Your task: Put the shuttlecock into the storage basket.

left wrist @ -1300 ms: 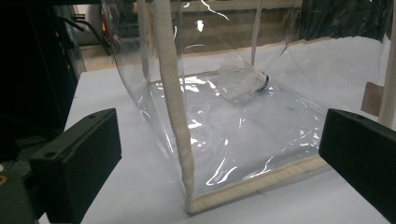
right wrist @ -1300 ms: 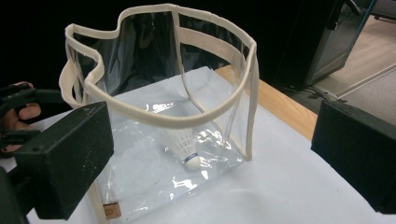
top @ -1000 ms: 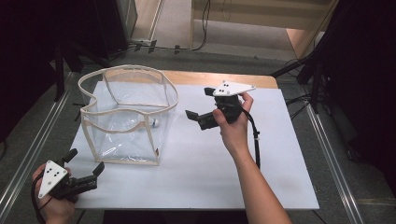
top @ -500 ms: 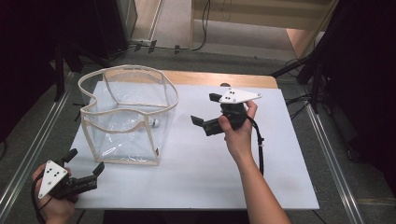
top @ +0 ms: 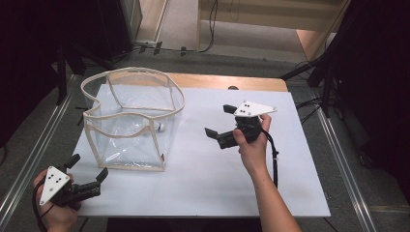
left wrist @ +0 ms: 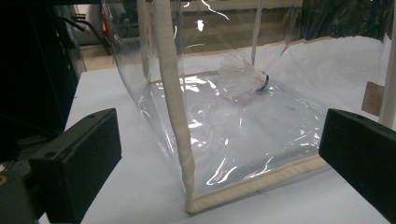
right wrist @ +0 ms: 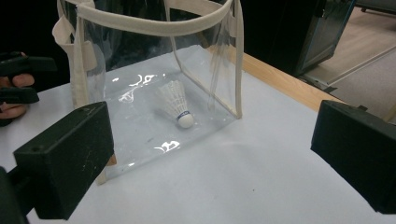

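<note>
A clear plastic bag (top: 133, 73) with cream trim stands open-topped on the left half of the white table (top: 203, 179). A white shuttlecock (top: 158, 127) lies on the bag's floor, its cork toward the right; it also shows through the wall as the shuttlecock (left wrist: 243, 80) and the shuttlecock (right wrist: 177, 105). My left gripper (top: 88, 166) rests at the table's near-left corner, open and empty, facing the bag's near corner (left wrist: 189, 200). My right gripper (top: 217, 121) is held right of the bag, open and empty, pointing at the bag's wall (right wrist: 140, 126).
A strip of bare wood (top: 227, 81) runs along the table's far edge. Metal rails (top: 338, 145) flank the table on the floor, with dark stands (top: 333, 63) at the back right. A cable (top: 275, 164) trails from the right gripper. The other hand (right wrist: 14, 84) shows beyond the bag.
My right gripper has drifted a little right and toward the person, away from the bag, still open. The left gripper, bag and shuttlecock have stayed put.
</note>
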A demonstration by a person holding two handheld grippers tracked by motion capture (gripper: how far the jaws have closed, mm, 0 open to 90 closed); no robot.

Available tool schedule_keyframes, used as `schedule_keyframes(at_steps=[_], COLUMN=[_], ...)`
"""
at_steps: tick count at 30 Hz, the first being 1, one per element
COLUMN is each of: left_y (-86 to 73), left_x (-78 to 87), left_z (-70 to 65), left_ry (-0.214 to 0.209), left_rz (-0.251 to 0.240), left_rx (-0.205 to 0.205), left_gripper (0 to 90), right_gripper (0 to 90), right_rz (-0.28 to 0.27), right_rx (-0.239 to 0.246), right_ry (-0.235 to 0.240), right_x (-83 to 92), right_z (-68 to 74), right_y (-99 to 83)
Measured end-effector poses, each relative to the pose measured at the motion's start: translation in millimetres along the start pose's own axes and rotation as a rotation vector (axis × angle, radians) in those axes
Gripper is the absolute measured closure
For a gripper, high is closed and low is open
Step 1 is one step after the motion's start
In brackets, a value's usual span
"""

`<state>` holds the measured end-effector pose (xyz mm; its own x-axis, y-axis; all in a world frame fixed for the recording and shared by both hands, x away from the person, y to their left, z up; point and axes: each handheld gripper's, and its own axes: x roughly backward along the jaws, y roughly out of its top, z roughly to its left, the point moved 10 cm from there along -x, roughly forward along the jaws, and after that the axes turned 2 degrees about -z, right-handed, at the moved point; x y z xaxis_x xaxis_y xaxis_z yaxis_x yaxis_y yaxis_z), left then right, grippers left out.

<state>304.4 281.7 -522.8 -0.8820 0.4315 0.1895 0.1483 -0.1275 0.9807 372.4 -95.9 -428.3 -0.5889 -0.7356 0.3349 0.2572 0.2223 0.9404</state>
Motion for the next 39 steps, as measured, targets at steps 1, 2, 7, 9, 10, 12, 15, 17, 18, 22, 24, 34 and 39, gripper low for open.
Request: schedule_keyframes(at_steps=[1, 2, 7, 9, 10, 12, 15, 17, 18, 22, 24, 34, 39], left_y=[0.1, 0.0, 0.1, 0.0, 0.0, 0.0, 0.0, 0.0, 0.0, 0.0, 0.0, 0.0, -0.1], left_x=[0.0, 0.0, 0.0, 0.1, 0.1, 0.0, -0.1, 0.0, 0.0, -0.1, -0.1, -0.1, -0.1], left_z=[-0.1, -0.1, -0.2, 0.1, 0.1, 0.0, -0.2, -0.2, -0.3, -0.3, -0.3, -0.3, -0.3], left_ry=[0.0, 0.0, -0.001, 0.0, -0.001, 0.0, -0.001, -0.001, -0.001, -0.001, -0.001, 0.0, 0.0], left_rz=[-0.001, -0.001, -0.001, 0.0, 0.0, 0.0, 0.0, 0.0, 0.0, 0.0, 0.0, 0.0, 0.001], left_rx=[0.001, 0.001, 0.001, 0.001, 0.001, 0.0, 0.0, 0.0, 0.0, -0.001, -0.001, -0.001, -0.002], left_gripper=[0.0, 0.0, 0.0, 0.0, 0.0, 0.0, 0.0, 0.0, 0.0, 0.0, 0.0, 0.0, 0.0], right_gripper=[0.0, 0.0, 0.0, 0.0, 0.0, 0.0, 0.0, 0.0, 0.0, 0.0, 0.0, 0.0, 0.0], right_rz=[-0.005, -0.006, -0.012, -0.012, -0.011, -0.013, -0.008, -0.005, -0.005, -0.005, -0.005, -0.005, -0.007], right_rx=[0.001, 0.001, -0.011, -0.019, -0.021, -0.028, -0.028, -0.028, -0.03, -0.037, -0.041, -0.064, -0.077], right_ry=[0.007, 0.007, 0.0, -0.002, -0.007, -0.008, -0.014, -0.016, -0.017, -0.023, -0.023, -0.034, -0.044], right_x=[1.1, 2.3, 7.2, 9.5, 11.0, 13.1, 15.9, 17.3, 18.1, 22.0, 23.5, 32.7, 39.3], right_z=[0.1, -0.7, -4.4, -6.0, -7.4, -8.1, -9.8, -10.4, -10.7, -12.8, -13.6, -17.4, -20.3], right_y=[-1.1, -2.5, -9.4, -12.7, -14.8, -17.5, -22.6, -26.5, -28.3, -35.7, -39.3, -54.9, -62.0])
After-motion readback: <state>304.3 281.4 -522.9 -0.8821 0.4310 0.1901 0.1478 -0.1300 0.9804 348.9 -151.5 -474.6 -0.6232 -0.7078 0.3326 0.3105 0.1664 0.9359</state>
